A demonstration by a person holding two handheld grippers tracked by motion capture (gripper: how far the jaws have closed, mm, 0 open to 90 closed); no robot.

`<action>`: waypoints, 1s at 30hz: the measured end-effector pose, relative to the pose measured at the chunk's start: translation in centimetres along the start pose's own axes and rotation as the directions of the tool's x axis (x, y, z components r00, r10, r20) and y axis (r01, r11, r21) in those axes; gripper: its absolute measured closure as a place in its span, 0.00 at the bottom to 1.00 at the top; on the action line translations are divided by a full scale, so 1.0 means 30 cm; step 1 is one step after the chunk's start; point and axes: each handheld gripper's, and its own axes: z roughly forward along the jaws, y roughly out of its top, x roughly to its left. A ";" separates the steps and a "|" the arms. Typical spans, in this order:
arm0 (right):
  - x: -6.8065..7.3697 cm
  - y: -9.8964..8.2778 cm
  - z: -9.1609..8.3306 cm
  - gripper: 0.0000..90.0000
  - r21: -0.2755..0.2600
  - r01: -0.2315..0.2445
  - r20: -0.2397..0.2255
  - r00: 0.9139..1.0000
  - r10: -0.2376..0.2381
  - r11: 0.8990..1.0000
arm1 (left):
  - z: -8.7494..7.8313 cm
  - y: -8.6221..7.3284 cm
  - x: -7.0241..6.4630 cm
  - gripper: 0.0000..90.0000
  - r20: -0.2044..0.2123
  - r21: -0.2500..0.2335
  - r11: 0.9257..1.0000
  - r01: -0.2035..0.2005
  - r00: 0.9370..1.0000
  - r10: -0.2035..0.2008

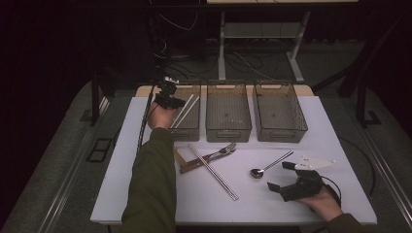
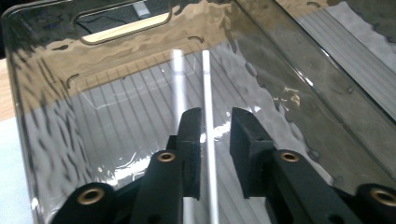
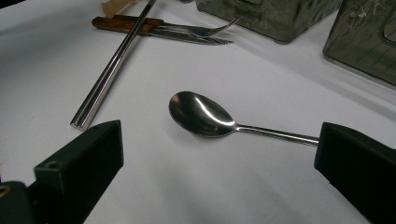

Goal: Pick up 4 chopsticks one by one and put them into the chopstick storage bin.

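The left hand-held gripper sits inside the leftmost bin, jaws narrowly parted around a metal chopstick, pads not pressing it. A second chopstick lies just beside it. The right hand-held gripper rests on the worktop with jaws wide, framing a spoon.

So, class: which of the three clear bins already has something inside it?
The left bin, under the left tongs: two chopsticks lean in it. The middle bin and right bin look empty.
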 end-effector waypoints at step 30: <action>-0.002 0.000 0.003 0.02 0.008 0.008 0.009 1.000 -0.008 1.000 | -0.256 -0.108 -0.132 0.38 0.221 -0.171 0.978 -0.116 0.963 0.153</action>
